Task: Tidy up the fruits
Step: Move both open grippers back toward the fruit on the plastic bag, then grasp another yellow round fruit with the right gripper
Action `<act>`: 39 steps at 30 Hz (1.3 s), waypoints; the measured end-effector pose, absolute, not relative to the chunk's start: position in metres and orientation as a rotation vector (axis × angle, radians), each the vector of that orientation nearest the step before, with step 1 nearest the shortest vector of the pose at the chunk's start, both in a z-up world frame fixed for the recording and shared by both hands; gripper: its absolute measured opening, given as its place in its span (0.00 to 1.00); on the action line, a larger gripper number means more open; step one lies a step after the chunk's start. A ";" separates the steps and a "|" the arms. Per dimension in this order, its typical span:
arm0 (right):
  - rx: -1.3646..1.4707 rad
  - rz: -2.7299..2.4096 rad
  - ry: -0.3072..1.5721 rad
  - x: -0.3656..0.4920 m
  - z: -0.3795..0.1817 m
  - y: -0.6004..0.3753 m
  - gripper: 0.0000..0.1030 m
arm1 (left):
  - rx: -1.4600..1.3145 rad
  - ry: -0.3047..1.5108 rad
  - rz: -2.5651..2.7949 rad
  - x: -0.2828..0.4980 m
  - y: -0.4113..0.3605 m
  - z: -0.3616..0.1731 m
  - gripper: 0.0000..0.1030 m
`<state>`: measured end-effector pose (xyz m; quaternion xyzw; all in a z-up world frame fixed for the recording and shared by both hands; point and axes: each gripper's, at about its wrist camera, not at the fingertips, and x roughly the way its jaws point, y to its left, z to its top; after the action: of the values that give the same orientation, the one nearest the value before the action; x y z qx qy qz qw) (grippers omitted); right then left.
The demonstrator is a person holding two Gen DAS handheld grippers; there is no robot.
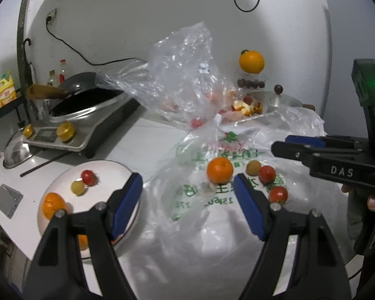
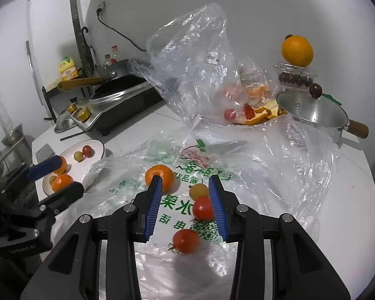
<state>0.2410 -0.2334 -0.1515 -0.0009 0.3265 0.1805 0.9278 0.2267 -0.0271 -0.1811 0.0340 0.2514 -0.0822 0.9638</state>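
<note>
A tangerine (image 1: 219,170), a yellow cherry tomato (image 1: 253,167) and two red cherry tomatoes (image 1: 267,173) (image 1: 278,194) lie on a flat printed plastic bag (image 1: 205,200). My left gripper (image 1: 187,187) is open and empty, hovering between the white plate (image 1: 107,172) and the tangerine. The plate holds a red tomato (image 1: 88,177), a yellow one (image 1: 78,187) and tangerines (image 1: 53,205). My right gripper (image 2: 185,190) is open above the bag, with the yellow tomato (image 2: 198,191) and a red tomato (image 2: 202,208) between its fingers and the tangerine (image 2: 160,176) by the left finger.
An induction cooker with a wok (image 1: 87,105) stands at the back left. A crumpled clear bag (image 1: 182,80) holds fruit and peels. A lidded steel pan (image 2: 315,115), a box of cherries (image 2: 296,77) and a large orange (image 2: 297,50) sit at the back right.
</note>
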 end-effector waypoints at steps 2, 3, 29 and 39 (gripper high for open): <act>-0.002 0.370 0.675 0.244 -0.153 -0.235 0.39 | 0.076 0.516 -0.176 0.232 -0.032 -0.184 0.74; -0.002 0.370 0.678 0.246 -0.154 -0.236 0.39 | 0.077 0.519 -0.180 0.234 -0.034 -0.185 0.74; -0.010 0.400 0.829 0.290 -0.188 -0.230 0.39 | 0.108 0.602 -0.249 0.284 -0.057 -0.200 0.74; -0.040 0.417 0.899 0.304 -0.200 -0.222 0.39 | 0.101 0.668 -0.264 0.296 -0.058 -0.210 0.74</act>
<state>0.3043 -0.2218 -0.2004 -0.0194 0.4314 0.2000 0.8795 0.2964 -0.0580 -0.2096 0.0492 0.3268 -0.1292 0.9349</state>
